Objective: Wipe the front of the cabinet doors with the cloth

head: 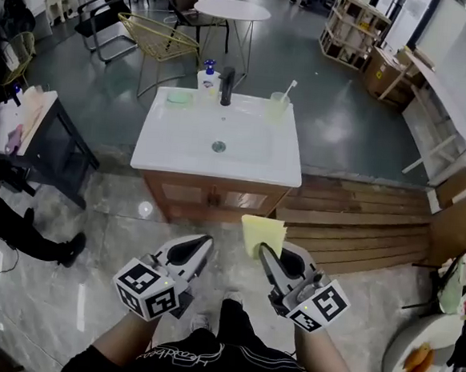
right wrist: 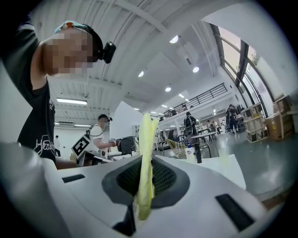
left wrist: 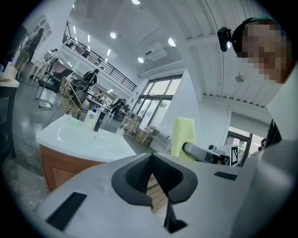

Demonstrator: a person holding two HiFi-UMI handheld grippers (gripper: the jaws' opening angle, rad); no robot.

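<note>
A white washbasin top point(head: 220, 144) sits on a wooden cabinet whose two doors point(head: 214, 197) face me, a short way ahead of both grippers. My right gripper point(head: 266, 254) is shut on a folded yellow cloth point(head: 262, 235), which stands up out of the jaws. In the right gripper view the cloth point(right wrist: 146, 153) is pinched edge-on between the pads. My left gripper point(head: 198, 249) is shut with nothing in it and hangs level with the right one. The left gripper view shows the cabinet point(left wrist: 63, 165) at lower left and the cloth point(left wrist: 183, 135) to the right.
On the basin stand a black tap point(head: 227, 85), a soap bottle point(head: 208, 78), a green dish point(head: 179, 97) and a cup with a brush point(head: 279, 104). Wooden planks point(head: 358, 227) lie to the cabinet's right. A dark table point(head: 53, 141) and someone's legs point(head: 21, 229) are at the left.
</note>
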